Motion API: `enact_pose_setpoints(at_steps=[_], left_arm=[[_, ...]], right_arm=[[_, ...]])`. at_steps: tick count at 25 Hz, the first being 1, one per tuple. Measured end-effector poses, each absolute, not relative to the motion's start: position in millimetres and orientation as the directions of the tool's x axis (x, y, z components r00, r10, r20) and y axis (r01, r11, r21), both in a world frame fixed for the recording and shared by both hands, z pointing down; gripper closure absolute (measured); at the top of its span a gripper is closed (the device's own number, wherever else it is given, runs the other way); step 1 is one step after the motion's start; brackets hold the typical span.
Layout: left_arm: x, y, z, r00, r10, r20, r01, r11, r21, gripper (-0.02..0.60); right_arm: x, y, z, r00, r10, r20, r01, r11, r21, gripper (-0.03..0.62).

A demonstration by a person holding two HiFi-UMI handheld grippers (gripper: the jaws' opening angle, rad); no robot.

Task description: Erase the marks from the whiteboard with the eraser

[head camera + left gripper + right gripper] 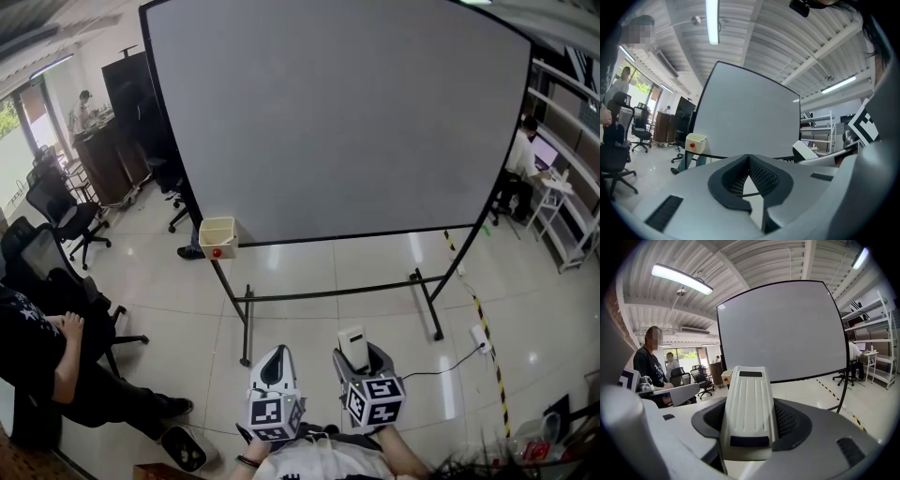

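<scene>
Grips the eraser (749, 413) in the right gripper (750, 427), carries the left gripper (750, 161) pinched together and empty, stands well back from the whiteboard (347, 112), could lever the protruding eraser loose by pressing hard.

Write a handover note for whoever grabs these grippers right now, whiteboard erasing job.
Left gripper: shut, empty.
Right gripper: shut on the eraser.
Whiteboard: upright on its stand ahead; neither gripper touches it.
Done: no marks show on the board in any view.
Left: probably just a close check, wiping anything faint.
</scene>
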State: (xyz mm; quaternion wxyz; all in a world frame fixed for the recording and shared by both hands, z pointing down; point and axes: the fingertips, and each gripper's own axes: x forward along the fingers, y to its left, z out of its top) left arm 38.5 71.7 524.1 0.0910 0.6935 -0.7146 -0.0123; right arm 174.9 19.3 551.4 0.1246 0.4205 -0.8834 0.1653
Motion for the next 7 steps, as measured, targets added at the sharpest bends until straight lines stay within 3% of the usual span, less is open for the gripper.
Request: enact_pose_setpoints(at_steps=[7], left_arm=[[39.5, 67.1, 523.2, -0.030, -0.992, 0.119, -0.986, 0.049, 0.157, 0.594]], right_arm=[[169.5, 19.9, 554.5, -0.629, -0.684, 0.370, -0.774, 0.598, -0.210, 0.315]])
